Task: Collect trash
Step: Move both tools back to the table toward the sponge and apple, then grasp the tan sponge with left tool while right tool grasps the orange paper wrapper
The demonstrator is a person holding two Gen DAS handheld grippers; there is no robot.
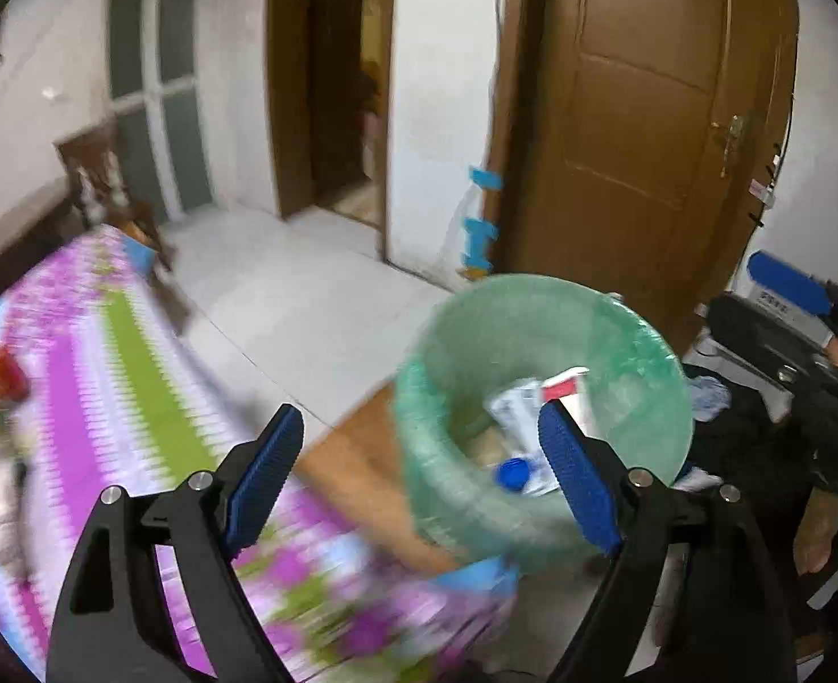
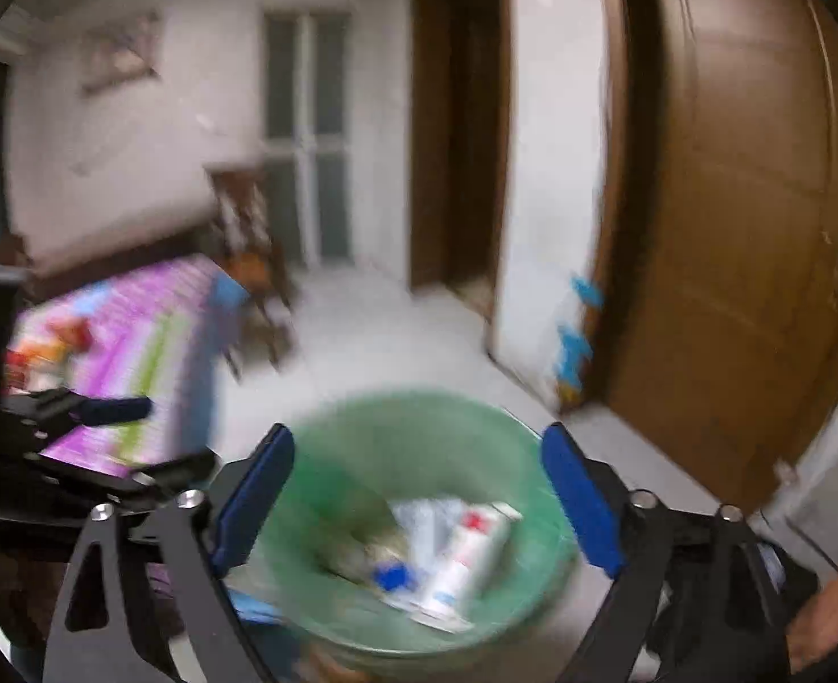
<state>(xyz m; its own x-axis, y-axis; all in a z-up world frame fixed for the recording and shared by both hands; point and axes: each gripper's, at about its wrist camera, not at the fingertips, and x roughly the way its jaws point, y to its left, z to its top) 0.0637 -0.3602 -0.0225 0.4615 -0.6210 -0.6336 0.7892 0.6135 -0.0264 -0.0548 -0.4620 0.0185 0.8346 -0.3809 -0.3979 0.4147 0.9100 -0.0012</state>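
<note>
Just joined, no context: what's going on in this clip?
A person is collecting trash with two handheld grippers. Both the left gripper and the right gripper are open with nothing between their fingers, poised over a round bin lined with a green plastic bag. Inside lie a white tube with red print, a blue bottle cap and crumpled white wrappers. The bin stands beside a table covered with a purple-and-green floral cloth. Both views are motion-blurred.

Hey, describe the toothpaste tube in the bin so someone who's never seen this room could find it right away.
Find the green-lined trash bin on the floor near the brown door. Among the trash inside it lies the toothpaste tube: long and white with red marking, unlike the small blue bottle cap beside it.
</note>
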